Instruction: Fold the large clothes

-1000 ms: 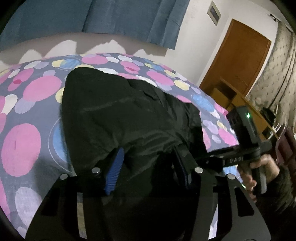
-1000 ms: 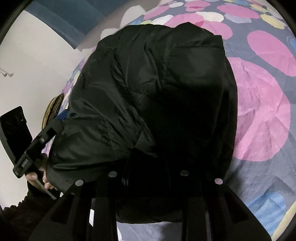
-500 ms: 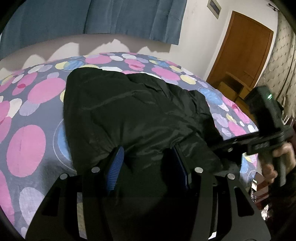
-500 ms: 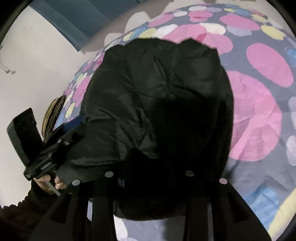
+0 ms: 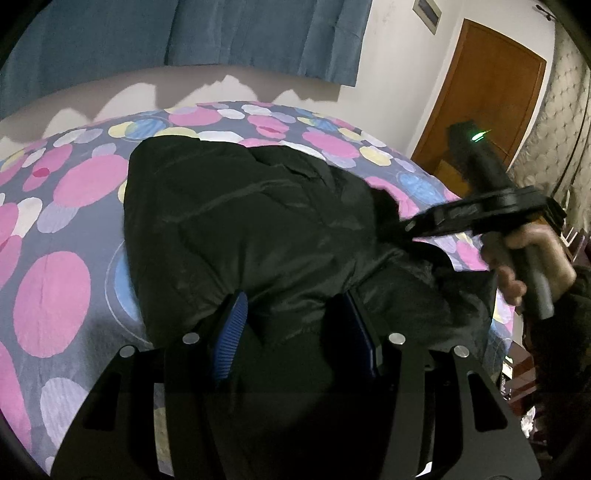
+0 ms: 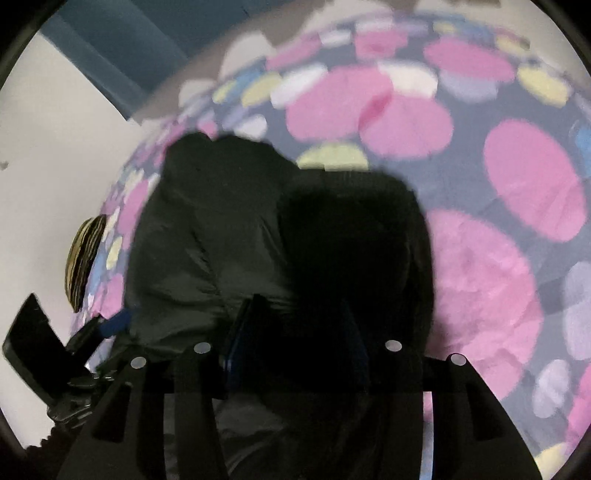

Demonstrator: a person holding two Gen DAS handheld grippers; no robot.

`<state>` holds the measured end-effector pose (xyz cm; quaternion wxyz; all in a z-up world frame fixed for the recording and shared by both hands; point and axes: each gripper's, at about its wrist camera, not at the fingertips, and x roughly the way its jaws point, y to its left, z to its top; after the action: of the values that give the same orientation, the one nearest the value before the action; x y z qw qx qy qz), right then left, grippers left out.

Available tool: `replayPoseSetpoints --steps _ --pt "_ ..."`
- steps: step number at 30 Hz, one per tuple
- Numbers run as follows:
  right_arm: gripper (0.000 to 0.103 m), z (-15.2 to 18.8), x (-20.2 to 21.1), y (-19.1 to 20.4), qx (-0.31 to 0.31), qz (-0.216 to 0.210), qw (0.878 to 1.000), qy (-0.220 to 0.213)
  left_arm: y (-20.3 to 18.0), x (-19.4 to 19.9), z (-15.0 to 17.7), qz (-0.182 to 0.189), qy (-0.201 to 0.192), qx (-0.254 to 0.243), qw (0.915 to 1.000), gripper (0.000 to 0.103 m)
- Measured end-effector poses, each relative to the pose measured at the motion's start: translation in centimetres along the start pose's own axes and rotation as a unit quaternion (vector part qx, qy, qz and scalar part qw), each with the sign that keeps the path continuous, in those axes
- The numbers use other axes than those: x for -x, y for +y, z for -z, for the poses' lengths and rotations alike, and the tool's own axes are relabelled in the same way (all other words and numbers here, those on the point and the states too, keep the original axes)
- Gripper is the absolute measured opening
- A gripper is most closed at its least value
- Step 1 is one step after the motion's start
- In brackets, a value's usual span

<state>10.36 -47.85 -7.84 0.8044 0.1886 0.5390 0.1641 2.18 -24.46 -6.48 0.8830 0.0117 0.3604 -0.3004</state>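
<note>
A black padded jacket [image 5: 243,229] lies bunched on a bed with a spotted cover [image 5: 51,295]; it also shows in the right wrist view [image 6: 229,236]. My left gripper [image 5: 291,317] has its blue pads [image 5: 231,336] apart with jacket fabric between them at the near hem. My right gripper [image 6: 299,325] sits over the jacket's near edge, its jaws apart, fabric dark between them. The right gripper also shows in the left wrist view [image 5: 410,227], lifted at the jacket's right side. The left gripper shows in the right wrist view [image 6: 110,325].
Blue curtains [image 5: 184,33] hang behind the bed. A wooden door [image 5: 484,92] and furniture stand to the right. A striped round object [image 6: 83,262] leans at the bed's left edge by a white wall.
Both grippers have risen and pulled back; more bedcover shows beyond the jacket. The right gripper has lifted higher beside the jacket, and its view is blurred from motion.
</note>
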Motion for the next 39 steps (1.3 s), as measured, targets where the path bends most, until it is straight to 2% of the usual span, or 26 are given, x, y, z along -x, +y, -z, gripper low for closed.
replayPoseSetpoints --steps 3,7,17,20,22,23,25,27,29,31,34,37,39 --pt "0.045 0.3 -1.7 -0.8 -0.008 -0.006 1.000 0.014 0.0 -0.3 -0.1 0.000 0.001 -0.004 1.0000 0.052" --pt "0.045 0.7 -2.4 -1.1 -0.012 -0.010 1.000 0.009 0.2 -0.4 0.0 0.000 0.001 -0.005 1.0000 0.052" --pt "0.048 1.3 -0.7 -0.4 -0.008 -0.006 1.000 -0.028 0.2 -0.3 -0.2 -0.007 0.002 -0.010 0.9999 0.052" --pt "0.057 1.9 0.6 0.3 -0.006 0.005 0.999 -0.049 0.2 -0.2 -0.2 -0.008 -0.001 -0.014 0.9999 0.052" --pt "0.072 2.4 1.6 0.7 -0.004 0.013 0.998 -0.063 0.2 0.0 -0.1 -0.006 -0.006 -0.016 0.9998 0.053" --pt "0.076 2.7 2.3 0.9 -0.001 0.015 0.997 -0.073 0.2 0.2 -0.2 -0.004 -0.007 -0.015 0.9999 0.053" --pt "0.083 3.4 3.5 1.2 -0.002 0.031 0.995 -0.092 0.7 1.0 -0.3 0.008 -0.013 -0.003 0.9999 0.058" --pt "0.084 3.9 4.2 0.8 -0.004 0.061 0.993 -0.097 1.6 2.6 -0.3 0.012 -0.037 0.017 0.9991 0.075" --pt "0.085 4.1 4.3 0.3 -0.004 0.086 0.992 -0.097 3.3 4.1 -0.2 0.003 -0.069 0.047 0.9965 0.082" --pt "0.087 4.1 4.0 -1.0 -0.017 0.071 0.993 -0.093 4.7 4.5 0.0 0.010 -0.074 0.076 0.9943 0.084" --pt "0.087 4.2 2.9 -2.8 -0.055 0.023 0.995 -0.077 6.8 3.7 0.9 0.034 -0.056 0.122 0.9903 0.085" --pt "0.092 4.5 1.6 -3.3 -0.062 0.012 0.996 -0.060 7.6 2.1 1.6 0.059 -0.029 0.146 0.9870 0.086" --pt "0.095 4.7 0.9 -3.6 -0.066 0.005 0.996 -0.055 7.7 1.1 2.1 0.075 -0.018 0.154 0.9851 0.092"
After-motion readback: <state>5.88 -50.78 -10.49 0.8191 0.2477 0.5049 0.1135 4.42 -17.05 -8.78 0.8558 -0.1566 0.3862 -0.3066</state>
